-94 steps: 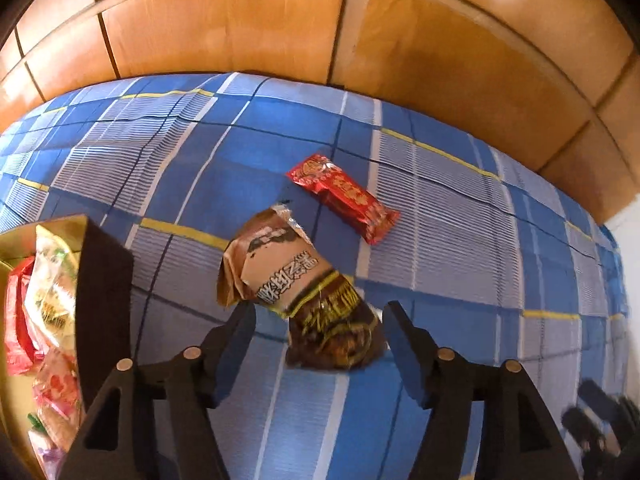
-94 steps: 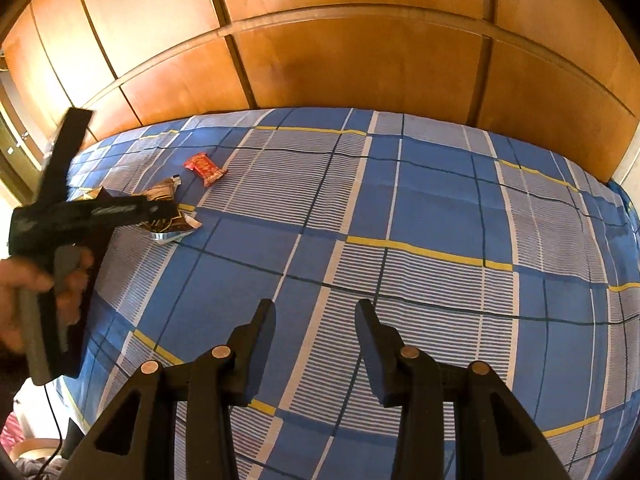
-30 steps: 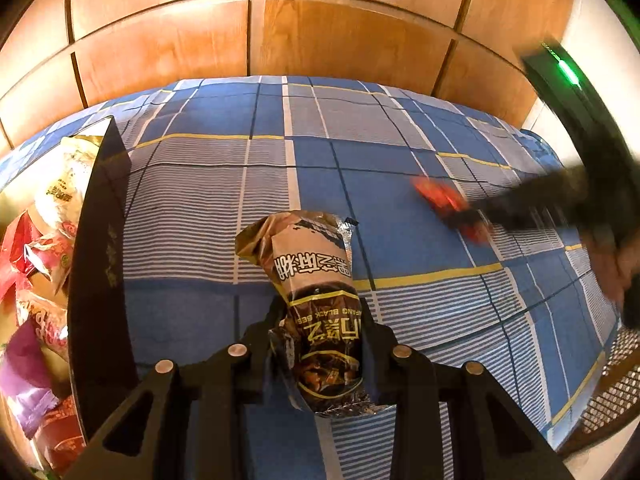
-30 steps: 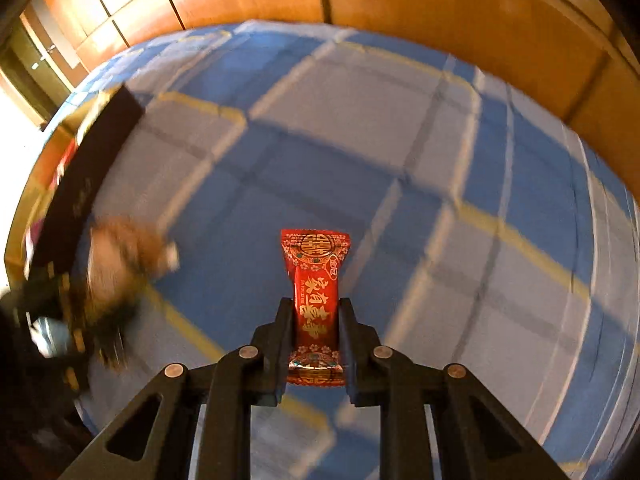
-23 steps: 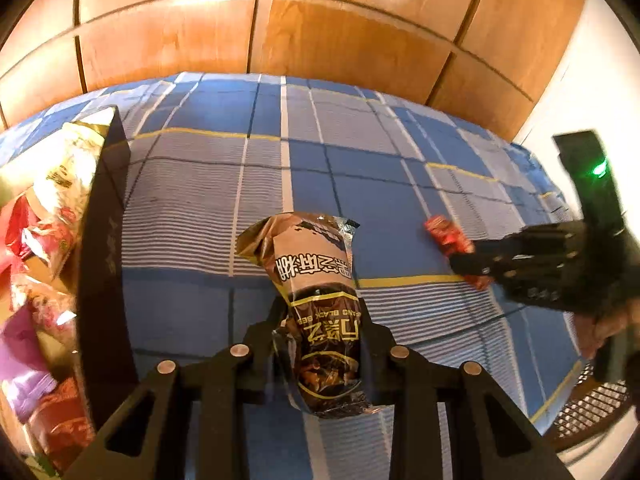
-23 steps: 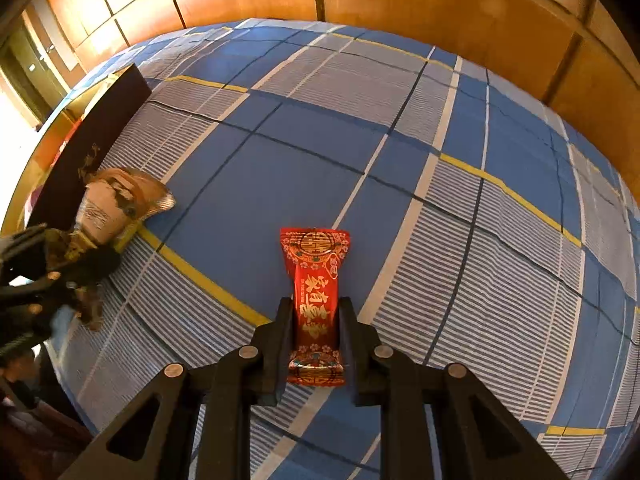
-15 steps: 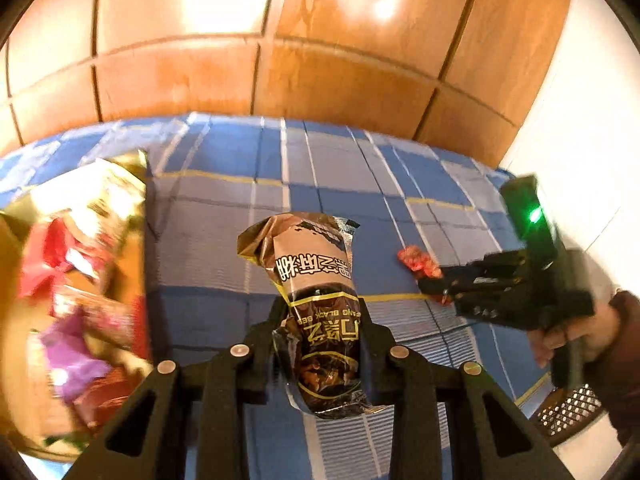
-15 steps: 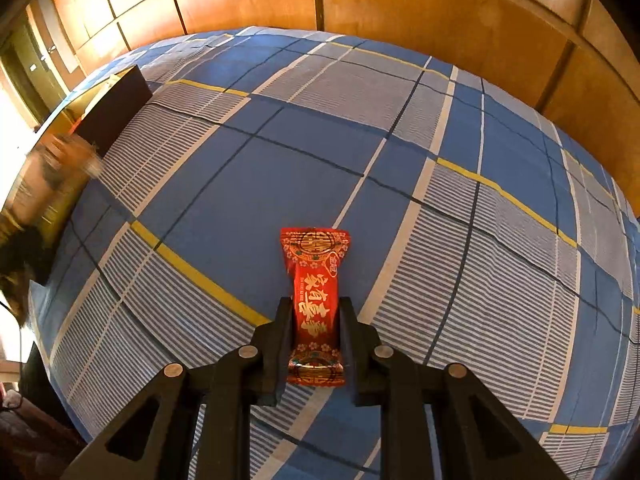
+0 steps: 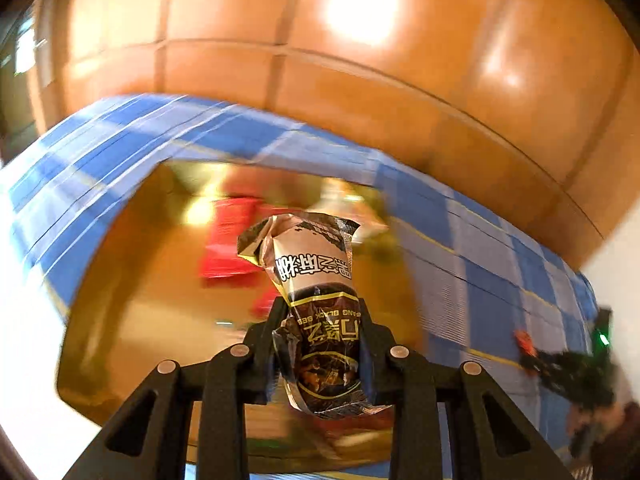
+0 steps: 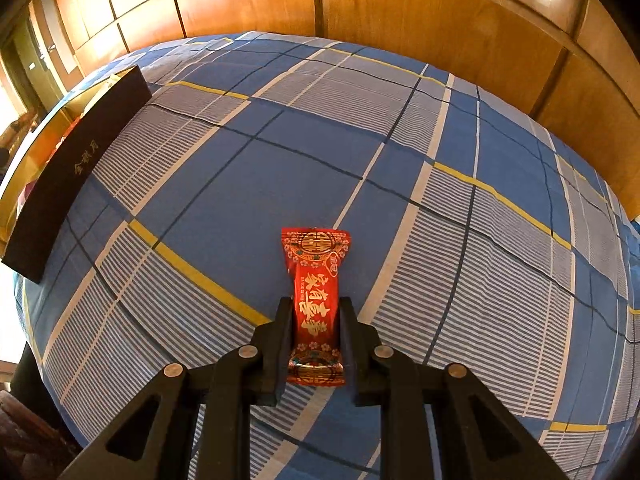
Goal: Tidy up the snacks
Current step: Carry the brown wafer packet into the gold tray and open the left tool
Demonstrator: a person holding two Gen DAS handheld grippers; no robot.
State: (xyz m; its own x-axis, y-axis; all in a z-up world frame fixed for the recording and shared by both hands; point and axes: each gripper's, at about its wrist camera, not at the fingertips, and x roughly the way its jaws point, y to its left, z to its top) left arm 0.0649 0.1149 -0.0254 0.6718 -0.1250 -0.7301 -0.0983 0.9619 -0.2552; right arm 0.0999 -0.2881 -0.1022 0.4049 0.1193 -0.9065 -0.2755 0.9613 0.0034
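Two grippers, two snacks. Left gripper clamped on brown-and-black packet, held above gold box (box contents smeared by blur, red wrappers only just readable). Right gripper pinched on red candy wrapper, over blue plaid bed sheet, well apart from box. Risks: release mistimed, packet lands on rim or sheet; crinkly foil slips between pads; thin candy slides out.

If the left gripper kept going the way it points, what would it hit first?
Probably the gold box: the left gripper, shut on a brown packet, aims into it. Blur hides depth; the red packet inside might come first.
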